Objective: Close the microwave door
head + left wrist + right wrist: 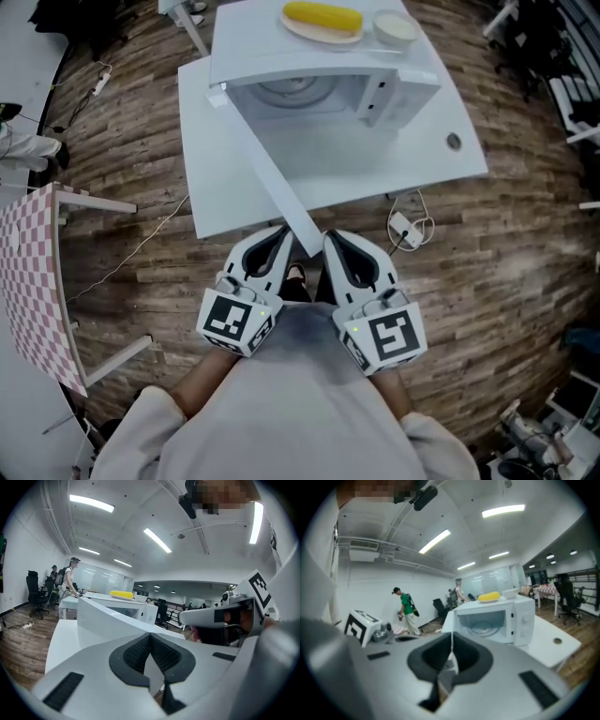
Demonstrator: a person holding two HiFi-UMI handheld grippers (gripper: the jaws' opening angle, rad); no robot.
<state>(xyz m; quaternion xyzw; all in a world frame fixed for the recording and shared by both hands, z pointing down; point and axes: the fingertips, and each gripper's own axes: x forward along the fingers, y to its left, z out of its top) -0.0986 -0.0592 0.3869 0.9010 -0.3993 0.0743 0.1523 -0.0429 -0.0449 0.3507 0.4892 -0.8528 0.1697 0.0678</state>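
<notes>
The white microwave [328, 84] stands on a white table [412, 159] with its door [272, 178] swung wide open toward me; the door's free end reaches past the table's near edge. My left gripper [278, 246] and right gripper [339, 251] hang close to my body, one on each side of that door end, both shut and holding nothing. In the left gripper view the left gripper [150, 637] points along the door [108, 618]. In the right gripper view the right gripper [452, 646] faces the open microwave [497, 616] and its glass turntable.
A plate with a corn cob [323, 17] and a small bowl [394, 28] sit on the microwave's top. A power strip [405, 228] and cables lie on the wooden floor. A checkered table [33, 281] stands at left. People [407, 609] walk far behind.
</notes>
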